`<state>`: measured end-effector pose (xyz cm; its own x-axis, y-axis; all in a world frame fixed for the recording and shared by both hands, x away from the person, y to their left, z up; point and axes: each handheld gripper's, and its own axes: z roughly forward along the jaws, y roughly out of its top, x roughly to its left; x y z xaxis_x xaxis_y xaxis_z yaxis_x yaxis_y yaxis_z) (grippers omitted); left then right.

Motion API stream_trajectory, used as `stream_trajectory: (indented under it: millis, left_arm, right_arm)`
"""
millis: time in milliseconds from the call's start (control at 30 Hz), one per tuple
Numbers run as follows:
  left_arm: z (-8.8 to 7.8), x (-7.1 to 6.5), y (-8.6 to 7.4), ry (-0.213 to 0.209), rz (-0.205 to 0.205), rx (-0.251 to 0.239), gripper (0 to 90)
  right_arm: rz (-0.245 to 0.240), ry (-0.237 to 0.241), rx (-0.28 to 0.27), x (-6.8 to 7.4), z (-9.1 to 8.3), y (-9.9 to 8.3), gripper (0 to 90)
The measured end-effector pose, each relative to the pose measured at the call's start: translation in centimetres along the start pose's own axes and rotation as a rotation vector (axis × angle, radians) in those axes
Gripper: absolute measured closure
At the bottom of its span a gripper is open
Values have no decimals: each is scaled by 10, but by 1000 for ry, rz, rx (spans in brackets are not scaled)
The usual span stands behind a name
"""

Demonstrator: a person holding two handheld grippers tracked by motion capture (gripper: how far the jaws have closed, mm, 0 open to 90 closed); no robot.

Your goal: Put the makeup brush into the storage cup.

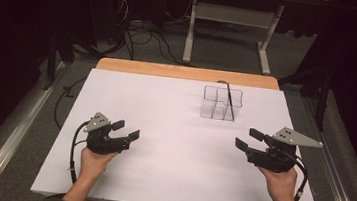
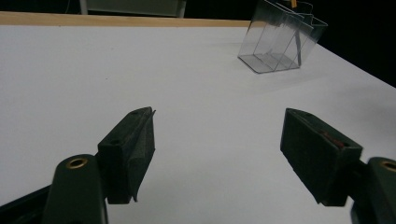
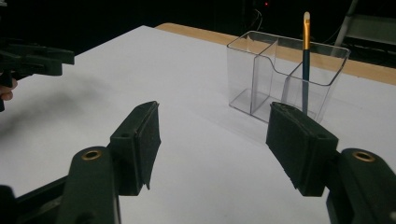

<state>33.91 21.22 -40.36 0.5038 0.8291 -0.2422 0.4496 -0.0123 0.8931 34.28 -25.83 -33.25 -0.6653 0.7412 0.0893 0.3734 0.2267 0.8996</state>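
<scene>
two grippers, both hovering low over the white table [image 1: 163, 129], both empty. left gripper [image 1: 125, 129] with jaws spread wide, nothing between the pads, only bare table ahead in the left gripper view. right gripper [image 1: 249, 139] likewise gaping, pads [image 3: 140, 140] well apart and gripping nothing. clear plastic holder [image 1: 222, 103] standing upright toward the far side of the table, nearer the right gripper, split into compartments. one pencil [image 3: 306, 60] leaning inside it, in the right-hand compartment as seen from the right gripper view, gold band and pale tip poking above the rim.

judging by the layout, likely a reach for that pencil, and the right side the natural pick. best done by coming in from above, not from the side, so as to clear the thin plastic rim. worth lining the jaws up across the shaft just below the gold band, then closing gently and lifting straight up along the lean. risk: a nudge against the light holder could tip or slide it. steadying the holder with the left gripper could help, though squeezing the wall too hard might crack or shift it.
</scene>
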Motion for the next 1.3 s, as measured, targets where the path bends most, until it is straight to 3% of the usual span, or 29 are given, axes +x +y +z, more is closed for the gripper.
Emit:
stream_trajectory:
  millis: [333, 900, 1300]
  left_arm:
    - [0, 0, 0, 1, 0, -2, 267]
    - [-2, -1, 0, 0, 0, -5, 267]
    - [-5, -2, -1, 5, 8, -4, 266]
  right_arm:
    - [4, 5, 1, 5, -3, -9, 362]
    - [47, -24, -1, -5, -9, -36, 345]
    - [20, -58, 5, -9, -10, -48, 317]
